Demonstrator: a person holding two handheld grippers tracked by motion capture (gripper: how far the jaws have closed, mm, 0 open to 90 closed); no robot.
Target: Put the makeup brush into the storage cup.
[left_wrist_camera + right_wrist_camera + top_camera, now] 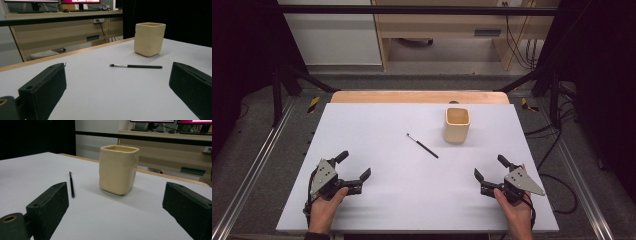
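- Near table [377, 200] front edge, left side: left gripper [355, 164], jaws spread wide, nothing between them.
- Near front edge, right side: right gripper [490, 167], jaws likewise spread and empty.
- At table centre, well apart from both grippers: thin black brush [422, 145], lying flat.
- Just beyond brush, to its right: cream square cup [457, 125], upright, not touching brush.

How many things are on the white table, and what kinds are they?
Makeup brush: 1
Cream square cup: 1
Hand-held tool with open jaws: 2, the left tool and the right tool
Total: 4 things on the white table
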